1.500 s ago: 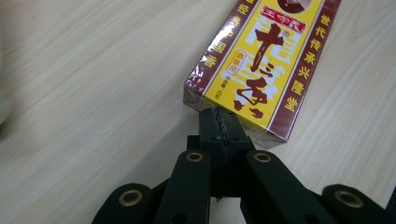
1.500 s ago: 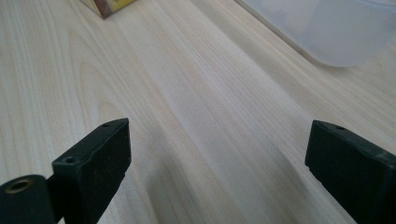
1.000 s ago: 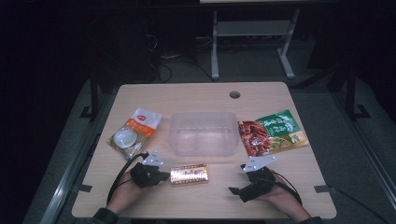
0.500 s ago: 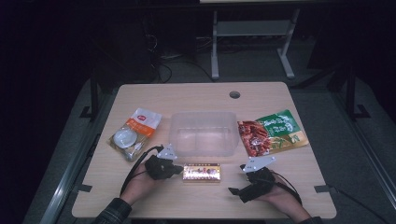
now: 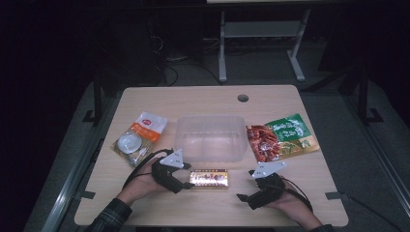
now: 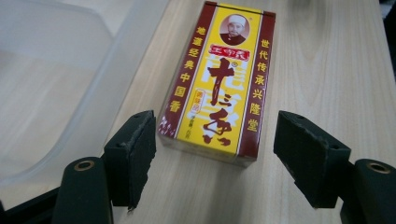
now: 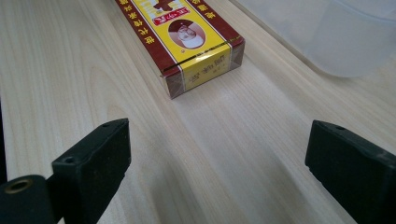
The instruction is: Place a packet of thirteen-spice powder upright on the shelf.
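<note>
Left gripper view shows the left gripper (image 6: 215, 156) with its jaws just spread, straddling the near end of the spice box (image 6: 217, 79) without pressing it; the right gripper (image 7: 217, 172) also gapes, empty, short of the box's other end. Flat on the table (image 5: 145, 203) beside the clear tub (image 5: 210, 137), the box could skid away if one pad lands first.
</note>
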